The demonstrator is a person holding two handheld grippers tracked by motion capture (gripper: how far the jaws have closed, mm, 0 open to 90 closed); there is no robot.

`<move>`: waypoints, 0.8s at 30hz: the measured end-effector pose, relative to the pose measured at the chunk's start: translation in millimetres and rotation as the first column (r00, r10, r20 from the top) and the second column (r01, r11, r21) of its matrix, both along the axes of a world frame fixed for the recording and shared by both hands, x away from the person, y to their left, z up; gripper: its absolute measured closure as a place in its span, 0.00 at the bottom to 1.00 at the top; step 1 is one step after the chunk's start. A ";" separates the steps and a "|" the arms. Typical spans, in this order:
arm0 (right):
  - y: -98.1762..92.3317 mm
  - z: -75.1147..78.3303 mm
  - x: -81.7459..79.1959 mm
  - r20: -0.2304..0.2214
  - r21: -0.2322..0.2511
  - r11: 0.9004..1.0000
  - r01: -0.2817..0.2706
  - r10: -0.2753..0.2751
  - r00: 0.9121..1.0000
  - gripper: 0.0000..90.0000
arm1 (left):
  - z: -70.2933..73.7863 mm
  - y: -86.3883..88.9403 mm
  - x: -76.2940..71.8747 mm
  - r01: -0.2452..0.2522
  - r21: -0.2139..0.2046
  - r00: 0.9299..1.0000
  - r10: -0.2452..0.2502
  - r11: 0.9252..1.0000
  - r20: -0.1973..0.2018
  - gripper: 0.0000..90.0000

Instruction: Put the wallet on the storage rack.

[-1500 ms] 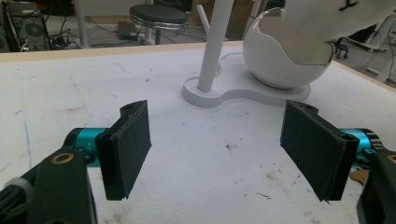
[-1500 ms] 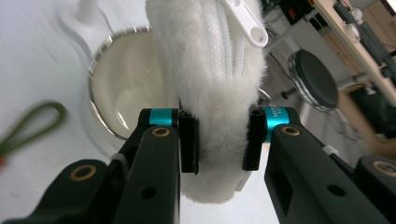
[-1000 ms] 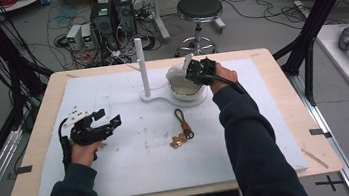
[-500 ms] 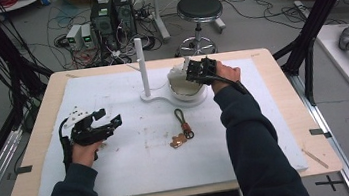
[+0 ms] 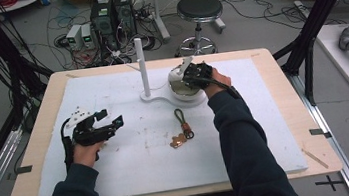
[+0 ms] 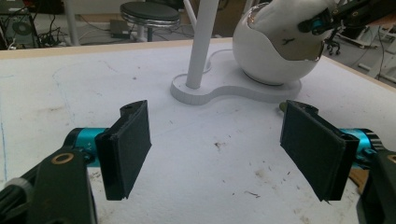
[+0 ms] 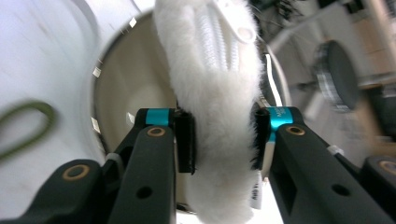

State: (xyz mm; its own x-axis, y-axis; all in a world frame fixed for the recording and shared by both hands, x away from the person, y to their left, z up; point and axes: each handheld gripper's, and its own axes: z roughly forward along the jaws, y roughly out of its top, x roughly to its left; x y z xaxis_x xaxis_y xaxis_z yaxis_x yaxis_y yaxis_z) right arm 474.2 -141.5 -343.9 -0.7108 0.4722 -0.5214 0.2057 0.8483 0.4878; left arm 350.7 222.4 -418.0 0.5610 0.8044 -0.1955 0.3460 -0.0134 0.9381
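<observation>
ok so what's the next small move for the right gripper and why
Probably lift a little higher. The right gripper is shut on the fluffy white zippered pouch, whose lower end hangs at the mouth of the round white bowl. The left gripper sits open, apart from it.

One table [image 5: 285,114] carries one white mat [image 5: 120,165]. On it stands one white stand [image 5: 142,66] with a single upright post, and one round white bowl [image 5: 181,84] on the stand's base. One fluffy white pouch [image 7: 210,93] with one zipper. One keychain [image 5: 181,127], near centre. Two hand-held grippers: one left [image 5: 107,122], one right [image 5: 195,75]. One stool [image 5: 199,9] beyond the table's far edge.
</observation>
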 end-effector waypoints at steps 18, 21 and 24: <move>-122.6 -12.1 -75.5 -0.060 0.544 0.830 0.127 -0.113 0.992 0.33 | 3.4 4.4 -2.2 -0.049 -0.027 0.999 0.049 0.998 0.024 0.20; -137.2 -24.8 -89.1 -0.080 0.568 0.807 0.159 -0.138 0.987 0.31 | 4.3 5.7 -2.9 -0.050 -0.025 0.998 0.051 0.998 0.032 0.19; -155.2 -42.1 -104.3 -0.110 0.585 0.783 0.211 -0.182 0.977 0.26 | 4.2 5.2 -3.0 -0.051 -0.010 0.998 0.051 0.999 0.035 0.19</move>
State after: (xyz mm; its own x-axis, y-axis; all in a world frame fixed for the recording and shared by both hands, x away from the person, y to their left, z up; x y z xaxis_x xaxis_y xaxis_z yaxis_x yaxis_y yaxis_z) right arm 369.9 -296.7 -386.0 -0.5841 0.8091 -0.0649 0.3702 0.3368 0.8658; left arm 347.8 227.6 -413.8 0.5261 0.8304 -0.1834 0.3127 0.0117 0.9498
